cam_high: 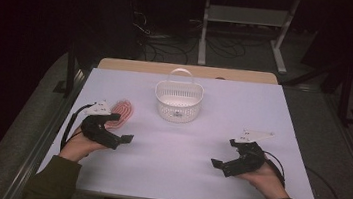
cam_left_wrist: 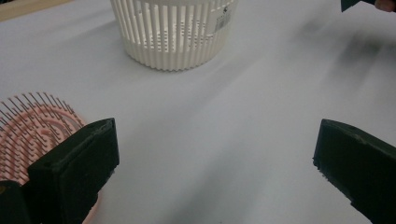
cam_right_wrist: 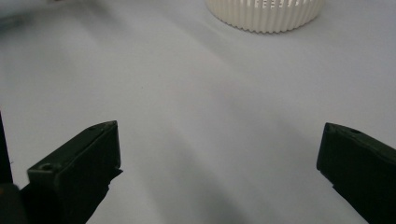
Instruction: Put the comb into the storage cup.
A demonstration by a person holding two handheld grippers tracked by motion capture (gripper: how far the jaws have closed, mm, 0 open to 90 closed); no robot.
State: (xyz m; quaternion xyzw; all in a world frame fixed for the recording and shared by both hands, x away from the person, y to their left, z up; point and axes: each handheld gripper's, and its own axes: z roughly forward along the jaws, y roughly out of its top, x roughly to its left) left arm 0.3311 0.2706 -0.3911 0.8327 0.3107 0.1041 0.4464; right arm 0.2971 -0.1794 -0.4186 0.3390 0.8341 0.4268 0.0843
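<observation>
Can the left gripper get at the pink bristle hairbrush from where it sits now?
Probably yes. The left gripper has its jaws wide apart, and the pink bristle hairbrush lies bristles up on the white table just beside its left jaw. The white slotted plastic basket stands farther off.

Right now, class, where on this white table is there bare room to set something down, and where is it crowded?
The widest bare patch lies between the left hand-held gripper and the right hand-held gripper, in front of the white basket. The table right of the basket is also bare. It is crowded at the left, where the pink brush lies beside the left hand-held gripper.
</observation>
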